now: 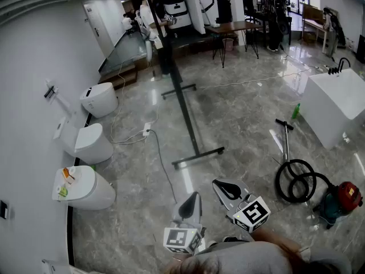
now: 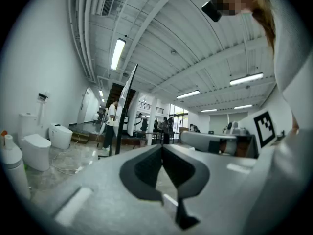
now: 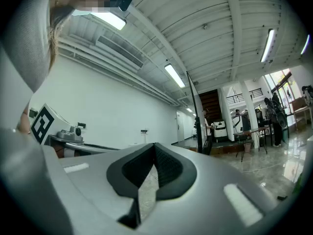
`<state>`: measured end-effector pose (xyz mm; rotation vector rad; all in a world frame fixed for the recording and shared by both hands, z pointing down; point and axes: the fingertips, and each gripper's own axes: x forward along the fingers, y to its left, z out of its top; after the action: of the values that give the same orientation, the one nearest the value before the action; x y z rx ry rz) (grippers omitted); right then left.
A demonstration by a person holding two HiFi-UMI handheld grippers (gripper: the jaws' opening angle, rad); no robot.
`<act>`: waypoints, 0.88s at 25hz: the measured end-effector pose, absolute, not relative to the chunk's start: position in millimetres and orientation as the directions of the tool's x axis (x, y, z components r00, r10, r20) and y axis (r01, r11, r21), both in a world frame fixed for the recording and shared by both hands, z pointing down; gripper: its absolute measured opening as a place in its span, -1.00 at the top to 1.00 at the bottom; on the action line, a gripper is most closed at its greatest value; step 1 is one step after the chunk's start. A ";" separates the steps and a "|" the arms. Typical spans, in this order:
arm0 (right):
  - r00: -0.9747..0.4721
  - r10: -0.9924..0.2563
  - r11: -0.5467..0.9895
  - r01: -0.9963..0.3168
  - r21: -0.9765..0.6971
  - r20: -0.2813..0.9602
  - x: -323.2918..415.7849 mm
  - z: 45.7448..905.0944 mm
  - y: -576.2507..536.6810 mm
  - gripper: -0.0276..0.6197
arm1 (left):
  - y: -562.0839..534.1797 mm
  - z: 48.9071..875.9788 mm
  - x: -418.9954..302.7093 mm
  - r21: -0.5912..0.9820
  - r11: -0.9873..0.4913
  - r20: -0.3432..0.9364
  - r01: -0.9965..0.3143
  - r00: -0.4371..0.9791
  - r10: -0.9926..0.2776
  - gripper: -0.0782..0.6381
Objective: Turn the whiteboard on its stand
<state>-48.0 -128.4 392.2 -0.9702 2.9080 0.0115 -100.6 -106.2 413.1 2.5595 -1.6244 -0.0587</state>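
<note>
**A:** Most of what we see is polished stone floor point(image 1: 245, 119). The whiteboard point(image 1: 170, 59) stands out in the middle of it, well ahead of us. It is edge-on to the head view, so it reads as one thin dark line, with the toilets point(image 1: 94, 143) along the wall well off to its left.

**B:** We judge it a big, stiff panel, probably light for its size but awkward because it is so wide. A push far out from the pivot should swing it easily, and a push near the pivot will not.

**A:** Its stand point(image 1: 198, 157) rests on two narrow cross feet. On a floor this glossy we expect the whole thing could skid or twist if we push hard. We cannot tell whether the feet have wheels.

**B:** Then we take the board by the frame on its long edge, about mid-height. We pinch the rim rather than press on the slick writing face, and we turn it slowly.

**A:** Neither claw is ready for that. The left claw point(image 1: 194, 201) is down by our body, closed tip to tip, with nothing between its pads.

**B:** The right claw point(image 1: 225, 188) is just beside it, also closed and empty. We need to walk up and open the claws before we touch the rim.
</note>
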 end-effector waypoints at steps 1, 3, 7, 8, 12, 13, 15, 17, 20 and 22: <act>-0.796 -0.601 0.799 -0.601 -0.020 -0.073 -49.6 392.2 -127.9 0.90 | -105.4 413.2 -101.8 0.119 -0.423 0.029 -0.899 0.429 -0.903 0.79; -0.796 -0.601 0.799 -0.601 -0.027 -0.071 -52.5 392.2 -127.0 0.90 | -103.9 413.8 -104.3 0.124 -0.422 0.034 -0.898 0.429 -0.903 0.79; -0.806 -0.587 0.809 -0.587 -0.025 -0.073 -56.3 393.2 -125.6 0.90 | -102.9 416.0 -106.4 0.117 -0.413 0.037 -0.903 0.420 -0.907 0.79; -0.809 -0.584 0.811 -0.584 -0.025 -0.072 -57.1 393.9 -125.2 0.90 | -102.8 416.5 -106.7 0.117 -0.411 0.038 -0.904 0.418 -0.908 0.79; -0.811 -0.580 0.814 -0.580 -0.028 -0.072 -59.0 394.2 -123.8 0.90 | -101.6 417.5 -108.1 0.118 -0.409 0.042 -0.905 0.416 -0.908 0.79; -0.809 -0.583 0.813 -0.582 -0.034 -0.076 -58.4 393.1 -124.1 0.90 | -101.7 417.2 -107.8 0.119 -0.410 0.041 -0.904 0.417 -0.908 0.79; -0.807 -0.583 0.812 -0.583 -0.032 -0.091 -56.9 389.5 -125.1 0.90 | -102.8 416.3 -106.5 0.118 -0.413 0.039 -0.903 0.419 -0.907 0.79; -0.812 -0.575 0.815 -0.579 0.014 -0.096 -57.0 386.6 -124.0 0.90 | -104.1 416.3 -103.8 0.120 -0.415 0.040 -0.902 0.422 -0.905 0.79; -0.815 -0.573 0.812 -0.579 0.076 -0.082 -57.9 385.5 -121.7 0.90 | -106.7 418.5 -100.5 0.131 -0.418 0.045 -0.899 0.427 -0.903 0.79; -0.820 -0.566 0.817 -0.572 0.073 -0.086 -57.7 388.2 -122.8 0.90 | -110.0 420.1 -98.4 0.134 -0.417 0.050 -0.899 0.427 -0.903 0.79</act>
<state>-57.7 -122.8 388.2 -0.9204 2.9374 0.1478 -98.4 -110.0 420.1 2.5323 -1.6105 -0.0454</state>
